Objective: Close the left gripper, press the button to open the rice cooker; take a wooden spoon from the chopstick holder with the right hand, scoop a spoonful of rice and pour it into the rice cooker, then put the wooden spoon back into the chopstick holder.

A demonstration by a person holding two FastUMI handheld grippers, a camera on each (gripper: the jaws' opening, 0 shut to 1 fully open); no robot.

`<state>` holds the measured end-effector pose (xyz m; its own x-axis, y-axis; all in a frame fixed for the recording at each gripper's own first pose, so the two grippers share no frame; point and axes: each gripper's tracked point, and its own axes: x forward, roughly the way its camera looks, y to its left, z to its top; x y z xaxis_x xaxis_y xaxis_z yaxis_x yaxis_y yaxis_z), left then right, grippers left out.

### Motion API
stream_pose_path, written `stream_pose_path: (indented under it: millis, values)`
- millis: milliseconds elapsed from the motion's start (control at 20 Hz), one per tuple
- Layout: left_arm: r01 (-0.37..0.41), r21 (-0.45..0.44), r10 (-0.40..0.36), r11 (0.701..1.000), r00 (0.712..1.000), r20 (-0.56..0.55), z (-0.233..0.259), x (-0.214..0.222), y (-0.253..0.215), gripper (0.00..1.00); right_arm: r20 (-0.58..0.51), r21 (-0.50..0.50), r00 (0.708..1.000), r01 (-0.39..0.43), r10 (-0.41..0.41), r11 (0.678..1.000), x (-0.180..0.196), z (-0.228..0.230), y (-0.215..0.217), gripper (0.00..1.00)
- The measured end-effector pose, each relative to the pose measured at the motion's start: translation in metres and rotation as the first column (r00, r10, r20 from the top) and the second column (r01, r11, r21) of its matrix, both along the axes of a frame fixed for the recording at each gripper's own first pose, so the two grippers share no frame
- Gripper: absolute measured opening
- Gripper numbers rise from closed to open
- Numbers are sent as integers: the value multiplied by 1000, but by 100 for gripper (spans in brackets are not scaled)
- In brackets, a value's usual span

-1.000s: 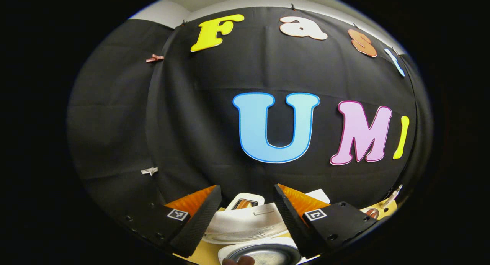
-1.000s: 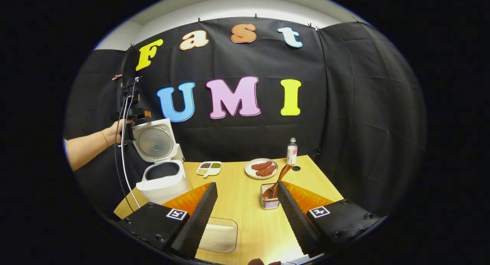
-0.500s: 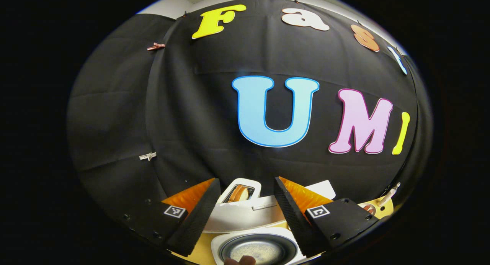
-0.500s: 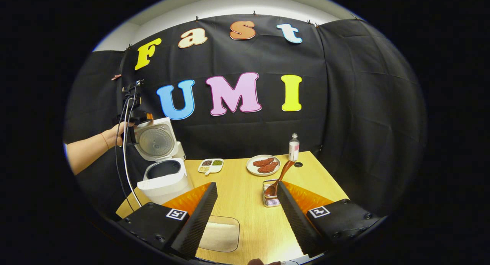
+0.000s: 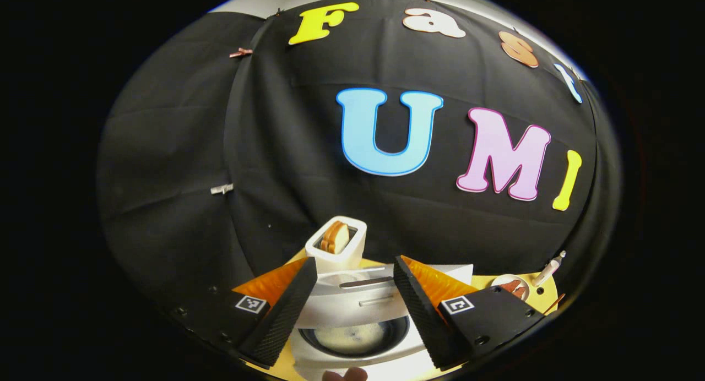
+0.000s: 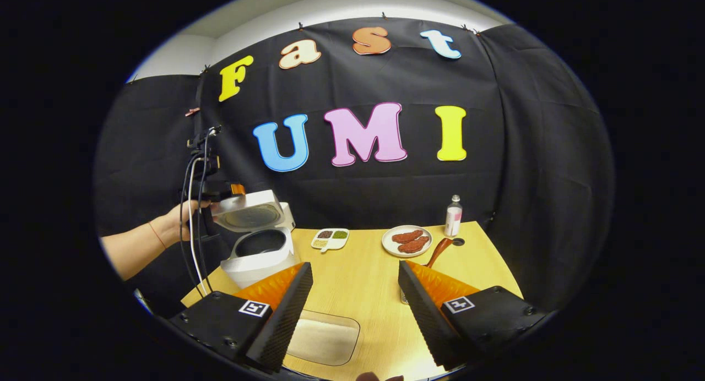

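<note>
Wooden spoon (image 6: 439, 250) stands tilted in the chopstick holder (image 6: 404, 297), which sits on the yellow table (image 6: 363, 271) to the right of the rice cooker (image 6: 259, 252); its handle leans up toward a plate of reddish food (image 6: 407, 241), while the bowl end and most of the holder are hidden behind a finger of the right gripper (image 6: 355, 309). It looks light, rigid and smooth, so a pinch on the bare upper handle seems safest. The right gripper's fingers stand spread apart with nothing between them. The left gripper (image 5: 355, 309) is likewise spread and empty, above the cooker's lid (image 5: 352, 304). A clear tray of rice (image 6: 325, 343) lies in front of the cooker.
</note>
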<state>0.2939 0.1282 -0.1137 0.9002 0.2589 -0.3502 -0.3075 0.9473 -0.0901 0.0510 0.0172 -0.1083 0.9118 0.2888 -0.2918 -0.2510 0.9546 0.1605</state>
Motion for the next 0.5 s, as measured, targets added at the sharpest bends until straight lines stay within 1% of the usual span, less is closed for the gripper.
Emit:
stream_pose_path:
  millis: [150, 250, 350, 500]
  values:
    - [-16, -80, 9, 997, 997, -77, -47, -10, -16, 99, -12, -15, 999, -40, 40, 999, 0, -3, 0, 98]
    - [-31, -91, 24, 995, 997, -76, -65, -12, -18, 99, -31, -21, 997, -65, 64, 998, -2, -10, 0, 98]
    - [-42, -79, 37, 996, 997, -67, -75, -15, -21, 99, -44, -23, 997, -72, 70, 997, -1, -16, -4, 99]
    - [-39, -2, 39, 999, 996, -82, -83, -19, -24, 99, -57, -4, 997, -61, 61, 998, 0, -17, -11, 99]
